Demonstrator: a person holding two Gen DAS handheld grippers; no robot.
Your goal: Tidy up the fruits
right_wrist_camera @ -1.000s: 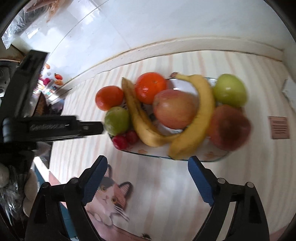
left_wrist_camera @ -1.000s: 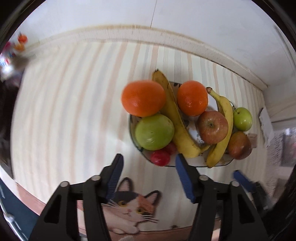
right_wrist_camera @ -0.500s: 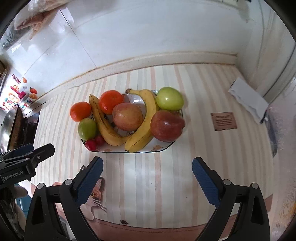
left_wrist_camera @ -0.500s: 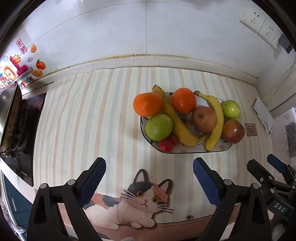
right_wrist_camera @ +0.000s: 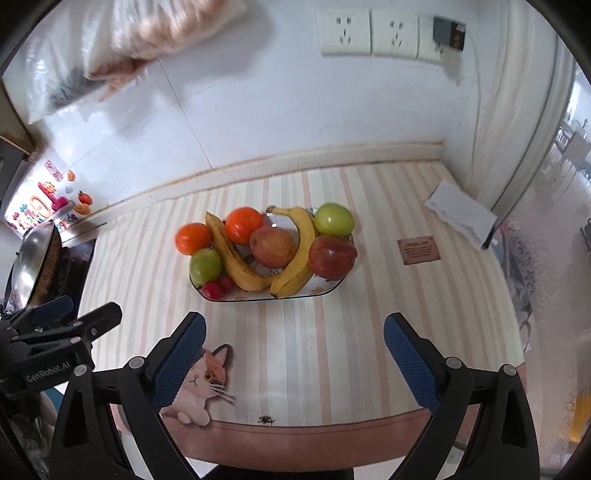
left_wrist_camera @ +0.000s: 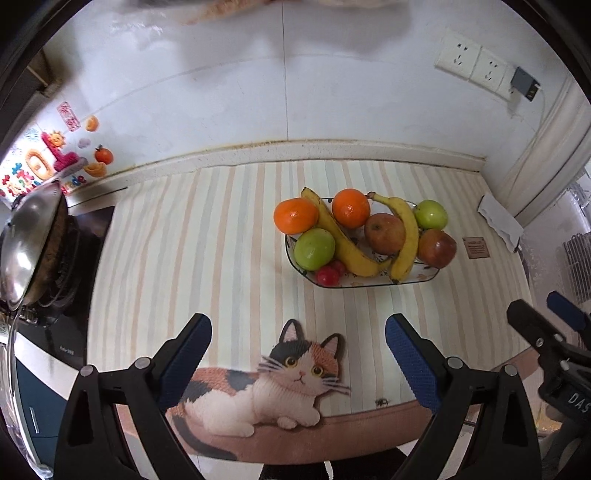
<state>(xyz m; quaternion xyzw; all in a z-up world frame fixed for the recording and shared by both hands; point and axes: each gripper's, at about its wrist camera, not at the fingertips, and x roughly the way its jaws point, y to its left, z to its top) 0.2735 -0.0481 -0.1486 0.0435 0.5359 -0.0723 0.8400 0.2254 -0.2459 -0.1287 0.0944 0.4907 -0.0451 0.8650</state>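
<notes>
A white plate (left_wrist_camera: 424, 277) (right_wrist_camera: 325, 290) on the striped mat holds two oranges (left_wrist_camera: 295, 215) (right_wrist_camera: 192, 238), two bananas (left_wrist_camera: 341, 240) (right_wrist_camera: 236, 254), two green apples (left_wrist_camera: 314, 248) (right_wrist_camera: 334, 219), two red apples (left_wrist_camera: 385, 233) (right_wrist_camera: 331, 256) and small red fruits (left_wrist_camera: 327, 275) (right_wrist_camera: 213, 290). My left gripper (left_wrist_camera: 298, 354) is open and empty, held back above the mat's front edge. My right gripper (right_wrist_camera: 294, 350) is open and empty, also back from the plate.
A cat picture (left_wrist_camera: 273, 384) is printed at the mat's front. A stove with a lidded wok (left_wrist_camera: 29, 243) stands at the left. A white folded cloth (right_wrist_camera: 461, 214) and a small brown card (right_wrist_camera: 419, 250) lie to the right. Wall sockets (right_wrist_camera: 369, 31) are above.
Both grippers have pulled back and up from the plate, so the fruit looks smaller and farther. The left gripper's jaws have opened wider. The fruit has not moved.
</notes>
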